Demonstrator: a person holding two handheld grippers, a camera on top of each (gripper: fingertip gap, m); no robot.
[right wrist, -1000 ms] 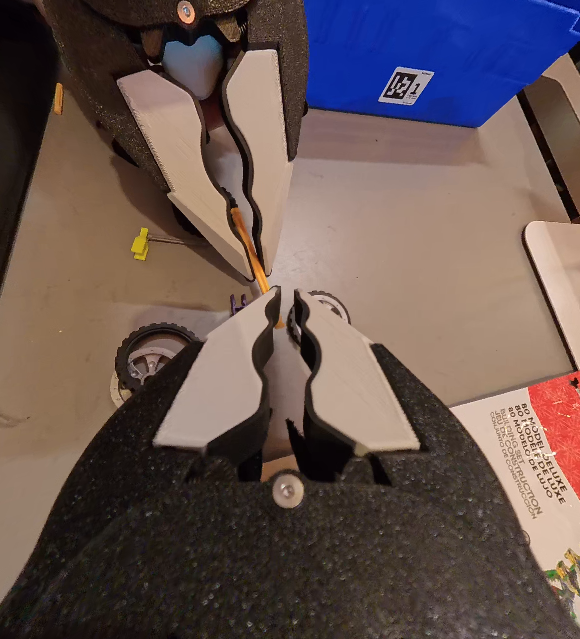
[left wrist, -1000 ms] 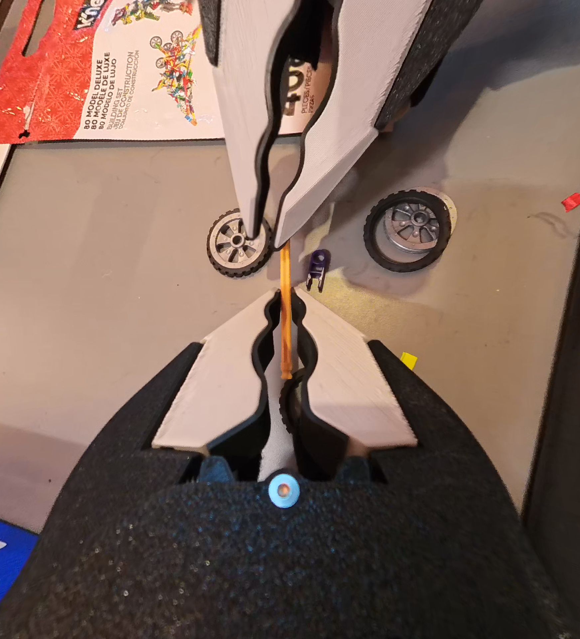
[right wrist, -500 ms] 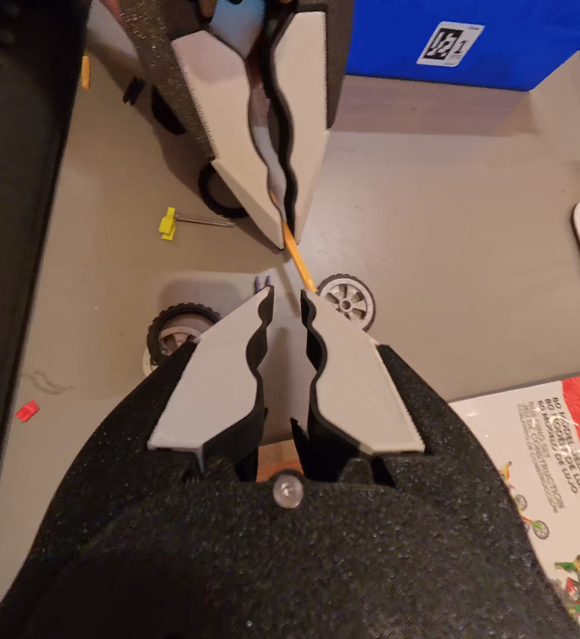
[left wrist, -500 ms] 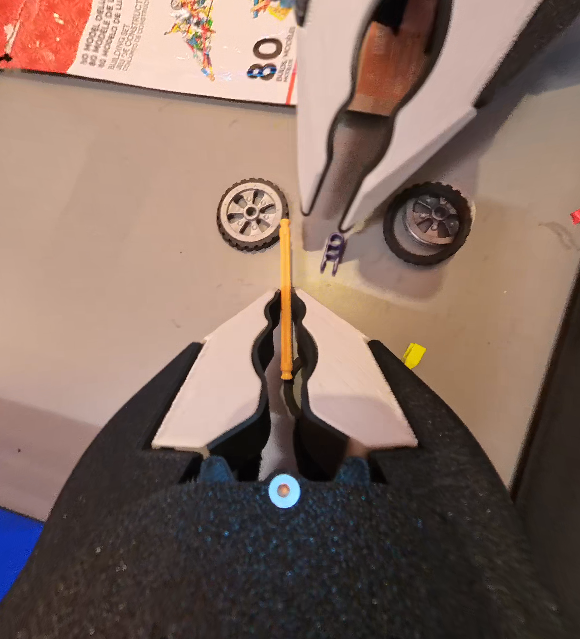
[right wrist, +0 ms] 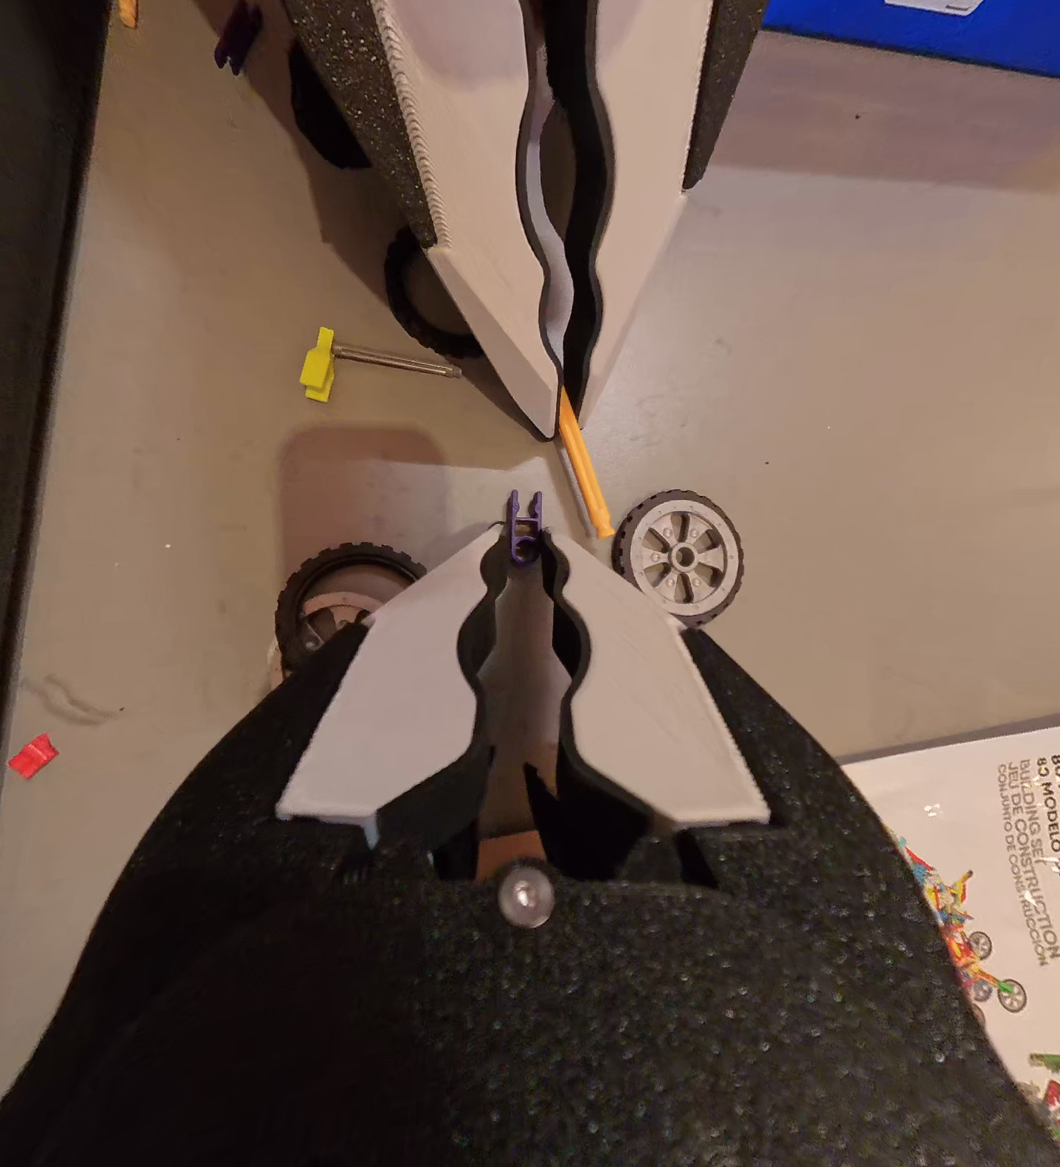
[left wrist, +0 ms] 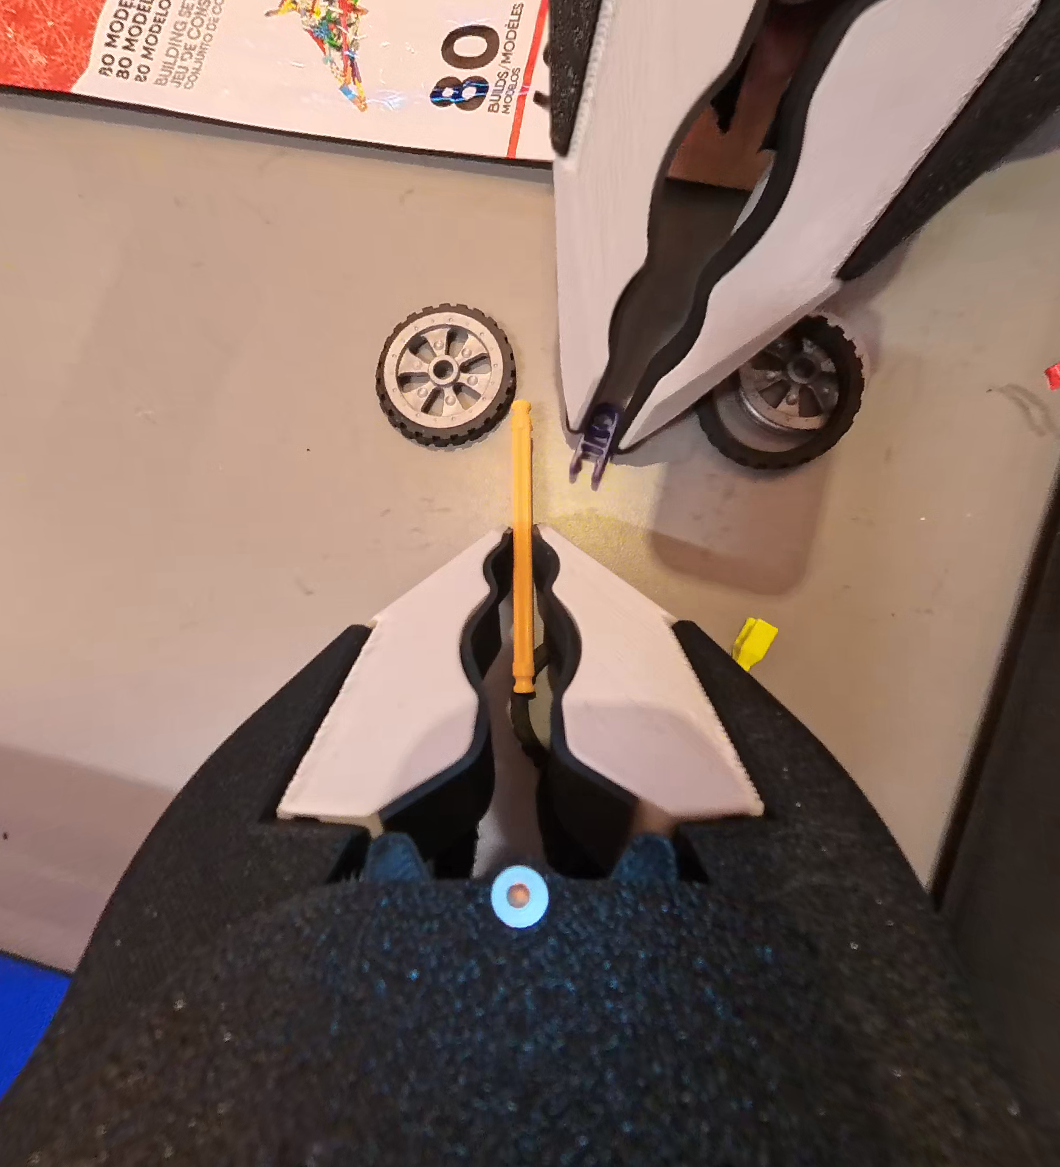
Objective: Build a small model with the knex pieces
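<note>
My left gripper (left wrist: 521,533) is shut on a thin orange rod (left wrist: 522,480), which sticks out forward over the grey table; it also shows in the right wrist view (right wrist: 583,475). My right gripper (right wrist: 524,538) is shut on a small purple connector clip (right wrist: 524,529) at the table surface; in the left wrist view the right gripper (left wrist: 600,436) pinches the same clip (left wrist: 595,439). A small grey wheel with a black tyre (left wrist: 445,377) lies flat just beyond the rod's tip, seen too in the right wrist view (right wrist: 679,559). A larger wheel (left wrist: 789,398) lies behind the right gripper.
A printed construction-set box panel (left wrist: 249,60) lies at the far edge of the table. A yellow piece on a grey rod (right wrist: 350,365) and another tyre (right wrist: 414,303) lie near the left gripper. A red scrap (right wrist: 33,754) and a blue bin (right wrist: 957,31) sit at the sides. A dark wall (left wrist: 1032,631) runs along the right. Both grippers' tips are close together, under 4 cm apart. The larger wheel (left wrist: 789,398) lies around 5 cm away from my right fingertips. It is also in sight in the right wrist view (right wrist: 347,616).
My right gripper let go of the orange rod's far end, moved sideways to the purple clip and closed on it. My left gripper kept hold of the rod.
</note>
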